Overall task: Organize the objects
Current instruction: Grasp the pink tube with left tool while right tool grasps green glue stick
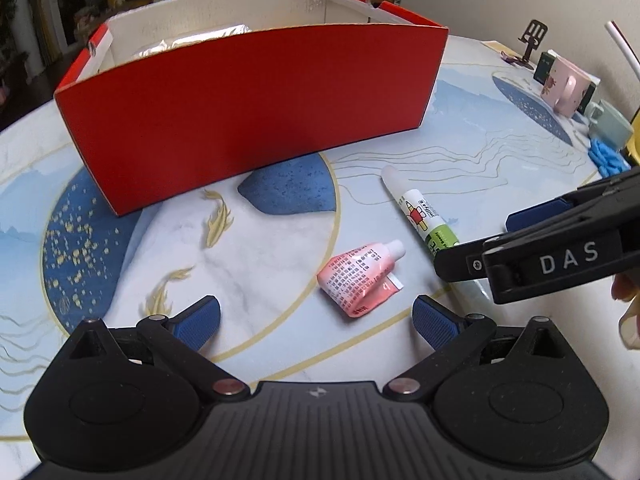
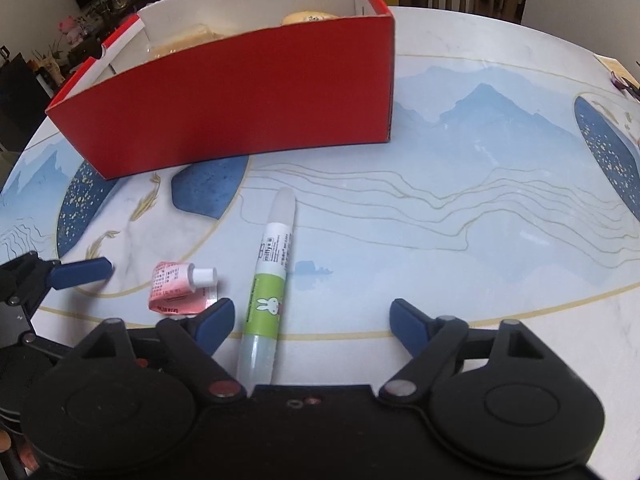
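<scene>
Round table (image 1: 460, 152) with a printed top: pale marble, blue mountains, dark blue gold-flecked discs, gold fish and thin gold lines.

Directly on it: an open red cardboard box (image 1: 256, 120) with white inside walls, standing toward the far side; nearer, a crumpled pink tube (image 1: 356, 276) with a white cap, lying flat; just beside that, apart from it, a long glue pen (image 2: 270, 280) with a green-and-white rabbit label, lying lengthwise with its clear cap toward the box. Along the far right rim: a pink mug (image 1: 564, 86), a pale green mug (image 1: 610, 126), a dark green box (image 1: 545, 67), a black phone stand (image 1: 530, 46) and a bright blue lumpy item (image 1: 608, 158).
</scene>
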Motion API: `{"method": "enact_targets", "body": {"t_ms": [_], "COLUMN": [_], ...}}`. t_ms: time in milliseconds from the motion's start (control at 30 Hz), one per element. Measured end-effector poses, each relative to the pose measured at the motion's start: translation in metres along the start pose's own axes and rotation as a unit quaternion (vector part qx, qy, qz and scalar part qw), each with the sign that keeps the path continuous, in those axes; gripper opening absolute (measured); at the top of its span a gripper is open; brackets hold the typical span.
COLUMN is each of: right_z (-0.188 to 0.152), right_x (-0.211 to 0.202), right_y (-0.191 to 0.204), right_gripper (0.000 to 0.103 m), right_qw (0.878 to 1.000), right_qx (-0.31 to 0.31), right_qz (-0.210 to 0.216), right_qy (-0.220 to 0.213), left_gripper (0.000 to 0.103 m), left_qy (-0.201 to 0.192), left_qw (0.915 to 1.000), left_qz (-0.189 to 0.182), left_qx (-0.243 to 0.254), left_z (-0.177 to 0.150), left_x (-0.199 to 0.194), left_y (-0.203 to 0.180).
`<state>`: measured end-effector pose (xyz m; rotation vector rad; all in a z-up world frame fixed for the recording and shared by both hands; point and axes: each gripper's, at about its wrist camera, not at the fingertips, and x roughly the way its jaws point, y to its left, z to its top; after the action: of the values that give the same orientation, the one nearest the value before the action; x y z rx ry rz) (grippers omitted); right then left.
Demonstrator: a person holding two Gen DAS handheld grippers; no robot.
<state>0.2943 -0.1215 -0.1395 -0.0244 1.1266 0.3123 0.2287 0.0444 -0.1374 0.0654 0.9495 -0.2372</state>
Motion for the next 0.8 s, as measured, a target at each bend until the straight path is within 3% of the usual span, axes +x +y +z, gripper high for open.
{"method": "enact_targets", "body": {"t_ms": [233,433,800], "right_z": [0.003,0.009,0.007], "right_x": [0.003,0.003,0.0], "right_y": [0.006,0.008,-0.002], "right_gripper": [0.074,0.058,0.031], "right_qw": [1.0,1.0,0.999], "right_qx": [-0.011,-0.023,-0.04], "right_qz": [-0.007,-0.018,-0.022], "right_qy": [-0.002,-0.004,-0.012], "left_gripper": [0.099,0.065,0.035], "left_qy": [-0.009,-0.014,-0.008], "left_qw": [0.9995,0.9988,0.9989], "left_qz": [0.007,-0.015,-0.033], "left_qx": [0.03,0.044,0.034], "left_z": [0.002,0.004,0.012], "left_x": [0.002,0.0,0.001], "left_y": [-0.004,-0.01,-0.011]}}
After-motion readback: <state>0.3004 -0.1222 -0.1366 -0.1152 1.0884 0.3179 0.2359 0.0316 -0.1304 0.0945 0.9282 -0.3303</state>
